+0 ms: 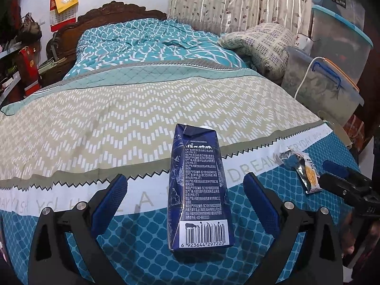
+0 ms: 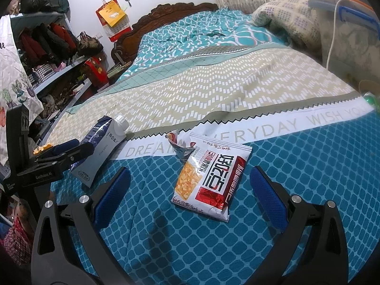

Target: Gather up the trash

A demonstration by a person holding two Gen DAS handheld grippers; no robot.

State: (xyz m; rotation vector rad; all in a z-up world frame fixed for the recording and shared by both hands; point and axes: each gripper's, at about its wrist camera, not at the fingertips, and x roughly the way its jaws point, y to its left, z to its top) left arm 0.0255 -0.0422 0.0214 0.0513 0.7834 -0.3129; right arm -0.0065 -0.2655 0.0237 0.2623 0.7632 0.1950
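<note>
While both grippers gape, carton (image 1: 199,187) and snack bag (image 2: 211,178) lie on bed (image 2: 296,166).

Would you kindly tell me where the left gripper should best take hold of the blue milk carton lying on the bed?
Probably across the carton's long narrow body, around mid-length, coming straight forward and down. It lies flat on the bedspread, barcode end nearest, between the open left gripper's fingers, so its flat side walls already face them.
</note>
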